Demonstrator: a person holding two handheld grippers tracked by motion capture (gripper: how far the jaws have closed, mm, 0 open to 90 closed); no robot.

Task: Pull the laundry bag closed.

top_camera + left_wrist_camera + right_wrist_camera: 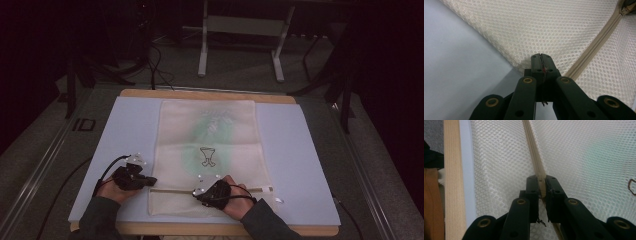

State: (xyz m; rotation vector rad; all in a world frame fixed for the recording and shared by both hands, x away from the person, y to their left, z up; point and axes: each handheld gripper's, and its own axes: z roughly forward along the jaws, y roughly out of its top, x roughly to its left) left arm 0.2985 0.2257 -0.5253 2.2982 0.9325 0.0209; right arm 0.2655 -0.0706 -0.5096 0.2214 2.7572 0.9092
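Your right claw [541, 185] pinches the beige zipper strip [534, 152] of the cream mesh bag [207, 130]. Your left claw [541, 62] pinches the bag's left edge. That zipper runs sideways, away to the right.

Black tongs [541, 58] with brass-ringed pivots, trailing black cables, grey top plates, dark grey sleeves [100, 220]

Left claw [541, 60] clamped on the cream mesh bag's [554, 27] edge; beige zipper [596, 42] just beside.
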